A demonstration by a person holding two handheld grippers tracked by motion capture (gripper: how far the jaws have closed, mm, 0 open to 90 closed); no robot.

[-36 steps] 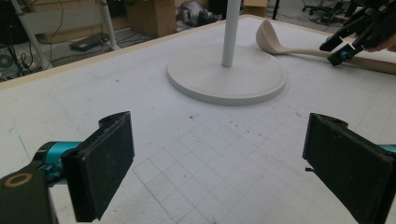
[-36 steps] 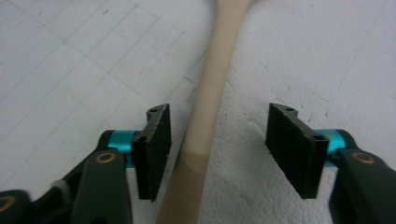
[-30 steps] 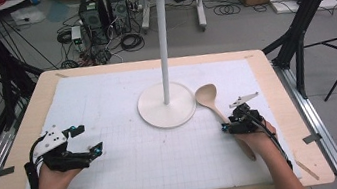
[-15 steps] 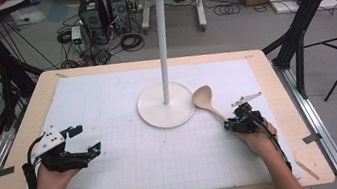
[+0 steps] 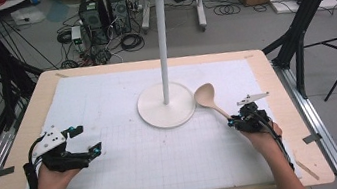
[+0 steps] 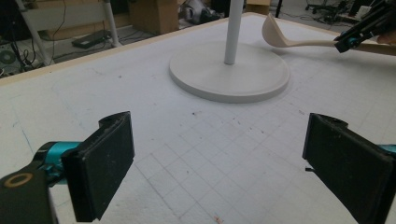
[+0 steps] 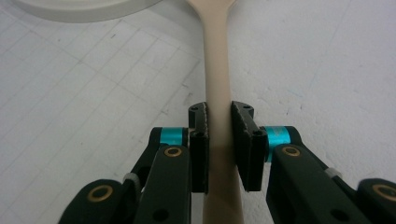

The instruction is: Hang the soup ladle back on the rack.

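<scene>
Your right gripper (image 7: 219,140) has just closed and clamps the wooden spoon (image 5: 211,102) by its handle, right of the white stand (image 5: 167,106). Your left gripper (image 5: 79,149) waits open, near left. Grasp done; lifting and hanging the spoon remain.

Both grippers are black. The left gripper (image 5: 84,141) has a grey three-cornered plate, flat rectangular pads (image 6: 100,165) and teal collars. The right gripper (image 7: 219,147) shows brass-ringed screws, teal collars and a black cable along the forearm.
</scene>
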